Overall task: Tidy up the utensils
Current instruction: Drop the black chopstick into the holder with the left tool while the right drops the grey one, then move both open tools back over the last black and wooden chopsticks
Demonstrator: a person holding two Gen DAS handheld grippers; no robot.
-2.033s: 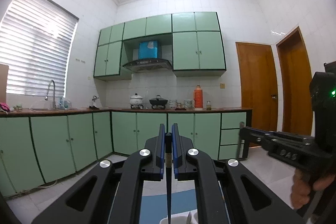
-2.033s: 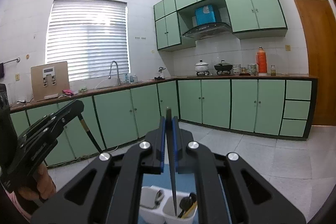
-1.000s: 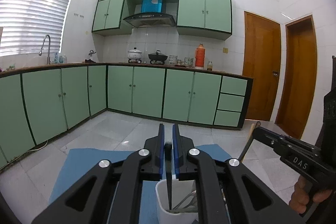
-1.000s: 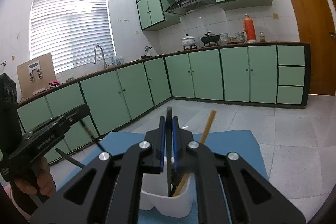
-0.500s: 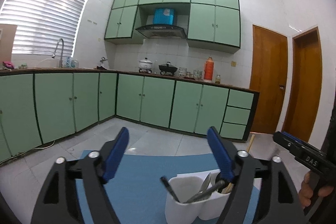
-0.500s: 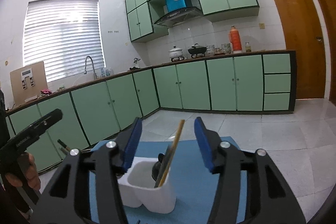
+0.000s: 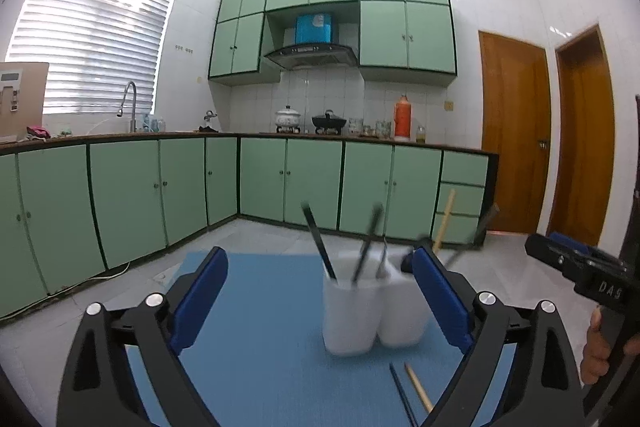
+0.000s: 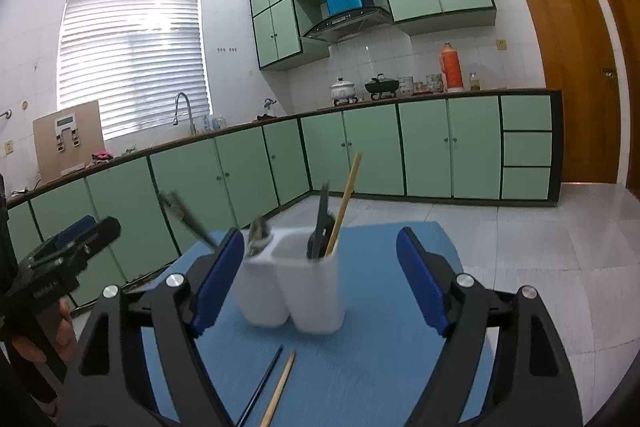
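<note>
A white two-compartment holder (image 7: 372,311) (image 8: 292,291) stands on a blue mat (image 7: 248,347) (image 8: 380,367). Dark utensils (image 7: 320,247) and a wooden chopstick (image 8: 346,199) lean upright in it. A dark chopstick (image 8: 262,383) and a wooden chopstick (image 8: 280,387) lie loose on the mat in front of the holder, and both also show in the left wrist view. My left gripper (image 7: 320,259) and right gripper (image 8: 320,239) are both opening, with nothing between their blue pads. The holder stands just ahead of both.
Green floor cabinets (image 7: 312,183) run along the back and left walls. Two wooden doors (image 7: 516,135) are at the right. The mat lies on a pale tiled surface (image 8: 540,267). A person's hand (image 7: 600,343) holds the right gripper at the right edge.
Both grippers went from shut on utensils above the holder to wide open. The utensils now stand in the holder. Both grippers drew back, and the loose chopsticks on the mat came into view.
</note>
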